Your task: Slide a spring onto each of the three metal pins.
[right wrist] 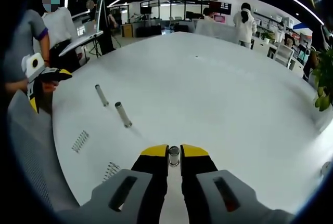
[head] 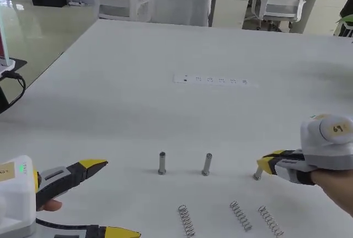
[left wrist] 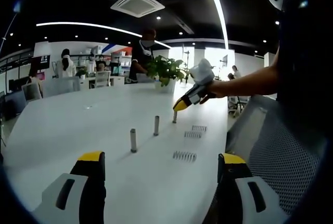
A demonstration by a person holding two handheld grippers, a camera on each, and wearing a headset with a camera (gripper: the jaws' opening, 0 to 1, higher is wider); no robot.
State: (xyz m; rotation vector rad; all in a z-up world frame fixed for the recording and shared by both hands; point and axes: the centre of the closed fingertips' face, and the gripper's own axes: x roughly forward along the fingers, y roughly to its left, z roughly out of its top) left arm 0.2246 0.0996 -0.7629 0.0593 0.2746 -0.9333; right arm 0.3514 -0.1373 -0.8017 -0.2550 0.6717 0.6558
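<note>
Three metal pins stand upright in a row on the white table (head: 165, 111): left pin (head: 161, 163), middle pin (head: 207, 164), right pin (head: 257, 174). My right gripper (head: 263, 165) is shut on the right pin, whose top (right wrist: 174, 155) shows between its yellow-tipped jaws. The other two pins (right wrist: 123, 114) (right wrist: 101, 94) stand free. Three springs (head: 186, 220) (head: 240, 215) (head: 271, 220) lie flat in front of the pins. At the lower left, my left gripper (head: 110, 198) (left wrist: 162, 157) is open and holds nothing, a short way from the left pin (left wrist: 133, 140).
A white power strip (head: 212, 80) is set into the table beyond the pins. Office chairs (head: 281, 0) and desks stand past the far edge. A potted plant (left wrist: 166, 69) sits at the table's end. People stand in the background.
</note>
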